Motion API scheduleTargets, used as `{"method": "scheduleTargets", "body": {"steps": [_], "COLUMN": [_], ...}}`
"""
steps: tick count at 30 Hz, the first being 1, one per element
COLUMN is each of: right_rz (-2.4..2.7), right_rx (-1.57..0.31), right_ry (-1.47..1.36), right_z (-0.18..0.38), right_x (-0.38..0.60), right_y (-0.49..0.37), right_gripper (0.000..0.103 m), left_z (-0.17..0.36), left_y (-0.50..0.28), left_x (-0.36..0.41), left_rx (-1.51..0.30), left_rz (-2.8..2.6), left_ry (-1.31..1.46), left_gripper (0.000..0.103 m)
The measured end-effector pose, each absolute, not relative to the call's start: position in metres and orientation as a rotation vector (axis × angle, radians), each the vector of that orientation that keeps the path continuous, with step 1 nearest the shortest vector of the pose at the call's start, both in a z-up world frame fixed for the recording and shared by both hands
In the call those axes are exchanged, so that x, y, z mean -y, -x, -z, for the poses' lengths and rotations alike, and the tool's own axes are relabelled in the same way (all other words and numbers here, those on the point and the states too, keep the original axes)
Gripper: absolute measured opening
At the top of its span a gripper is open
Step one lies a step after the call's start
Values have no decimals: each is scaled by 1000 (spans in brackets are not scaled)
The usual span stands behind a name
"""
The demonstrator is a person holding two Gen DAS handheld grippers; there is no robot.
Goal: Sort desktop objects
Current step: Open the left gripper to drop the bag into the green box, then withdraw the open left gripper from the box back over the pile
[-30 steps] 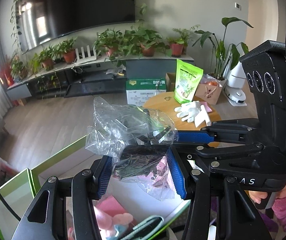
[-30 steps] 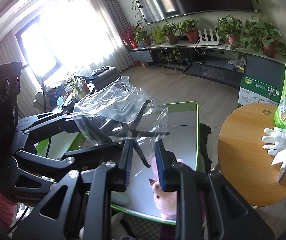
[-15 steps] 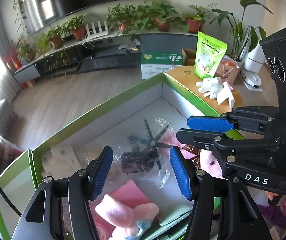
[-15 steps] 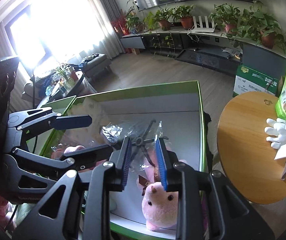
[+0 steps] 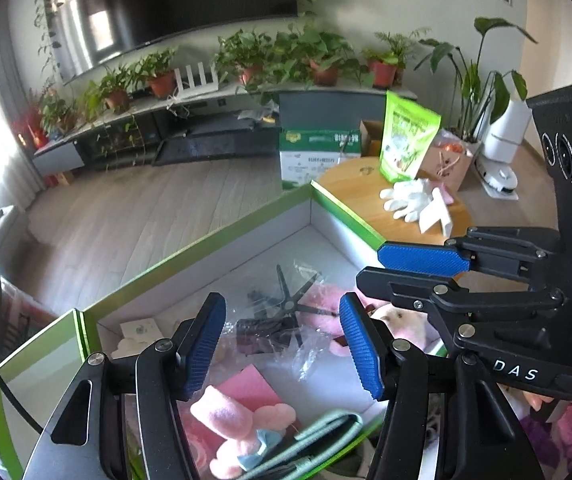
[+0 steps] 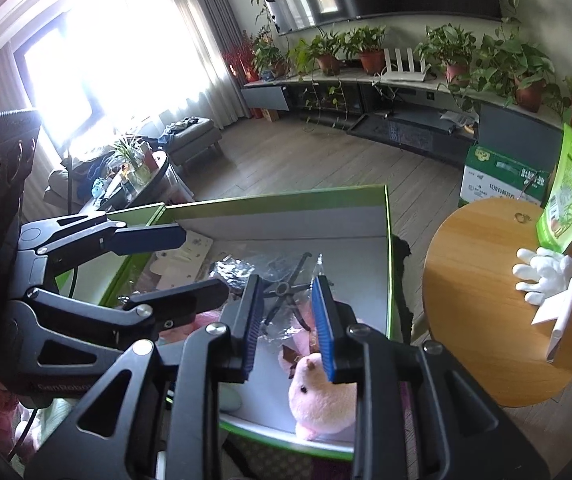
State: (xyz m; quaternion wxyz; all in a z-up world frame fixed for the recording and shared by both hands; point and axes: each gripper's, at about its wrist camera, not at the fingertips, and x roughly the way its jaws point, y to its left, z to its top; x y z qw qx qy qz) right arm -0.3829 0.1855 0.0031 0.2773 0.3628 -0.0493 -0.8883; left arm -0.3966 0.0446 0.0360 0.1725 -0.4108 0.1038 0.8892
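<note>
A clear plastic bag with black star-shaped parts (image 5: 282,316) lies inside the green-rimmed white box (image 5: 246,236); it also shows in the right wrist view (image 6: 282,288). My left gripper (image 5: 282,344) is open and empty above the box. My right gripper (image 6: 286,324) is open and empty beside it, over the box (image 6: 286,200). A pink plush toy (image 6: 321,396) lies at the box's near edge. More pink plush (image 5: 242,416) and a mint strap (image 5: 317,440) lie under the left gripper.
A round wooden table (image 6: 481,304) stands right of the box with white gloves (image 6: 541,276), a folded white card (image 6: 561,316) and a green pouch (image 6: 569,196). A green-and-white carton (image 5: 317,156) sits on the floor. Plants line a low TV bench behind.
Both grippers held the plastic bag up a second ago. The left gripper has let it go and the bag now lies in the box. The right jaws have spread a little.
</note>
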Motion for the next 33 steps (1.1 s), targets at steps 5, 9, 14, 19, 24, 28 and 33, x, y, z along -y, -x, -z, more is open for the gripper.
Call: {"method": "scheduleTargets", "body": {"steps": [5,9,14,19,24,28,33], "right_rz": [2399,2402,2403,2399,2389,2397,2401], "right_rx": [124,114,96,66,44,27,11], "right_ry": [-909,-854,-794,-763,-739,-712,-684], "right_z": [-32,-56,-83,-104,-119,-130,-142], "right_x": [-187,-186,-185,-182,-180,-180,-180], "right_y": [364,343,314,282,250,224,198], "right_gripper": [26,26,26,26,26,26,26], "left_z": [-69,-95,-123,-141,-154,-163,-173], "left_y": [373,350,318,284,250,228,199], "left_x": [-41,-40,-36,-29,-24,-24,-22], "left_rx": [-279,-286,-279,-264,-254,-248,-239], "left_rz": [-2562,-2586,-2616,-2630,-2640,-2643,-2650], "left_ry": [1095,1040,980,941,898,866,827], "left_gripper": [60,60,60,60,60,60,60]}}
